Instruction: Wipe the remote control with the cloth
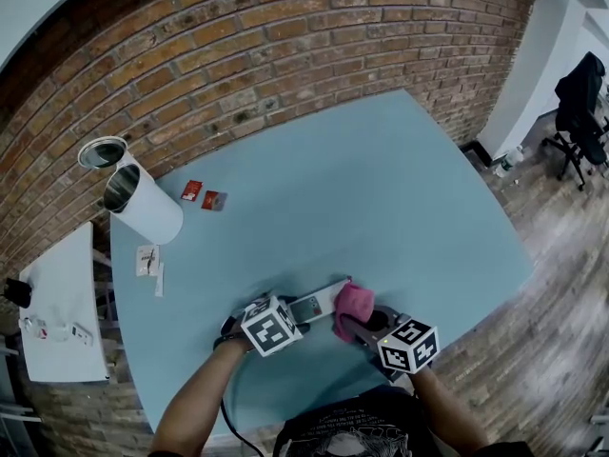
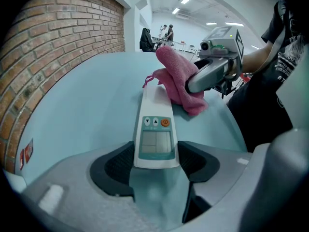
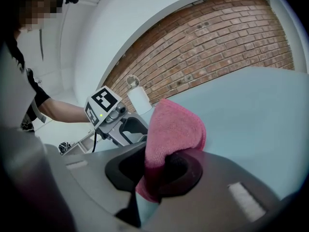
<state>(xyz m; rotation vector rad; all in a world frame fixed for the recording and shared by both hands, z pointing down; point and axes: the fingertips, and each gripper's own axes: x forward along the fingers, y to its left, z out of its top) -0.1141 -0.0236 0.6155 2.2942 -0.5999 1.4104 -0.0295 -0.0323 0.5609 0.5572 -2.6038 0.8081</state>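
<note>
— Remote control [image 2: 154, 129]: where's it at, and why's the left gripper [image 2: 154, 164] on it?
— Lies flat on the table [image 1: 381, 188], display up. The left gripper's jaws stand wide, one pad on each side of the remote's near end, touching its edges. Prob. there to pin it so it can't slide under the wiping.
— So gripping, not just straddling?
— Looks like a grip, yes. It's a wide one b/c the body's wide.
— And the cloth [image 3: 171, 129]?
— Pink, bunched, at the remote's far end. It looks to be touching the top face beyond the buttons. The right gripper [image 3: 154, 170] has it clamped btwn nearly closed jaws, w/ a fold sticking out past the tips. My guess is that the loose fold is the wiping face, w/ the jaws clear of the plastic.
— Right gripper relative to the remote?
— Off the remote's far end, a bit to one side, opposite the left gripper. It's angled low, tips just beside the casing.
</note>
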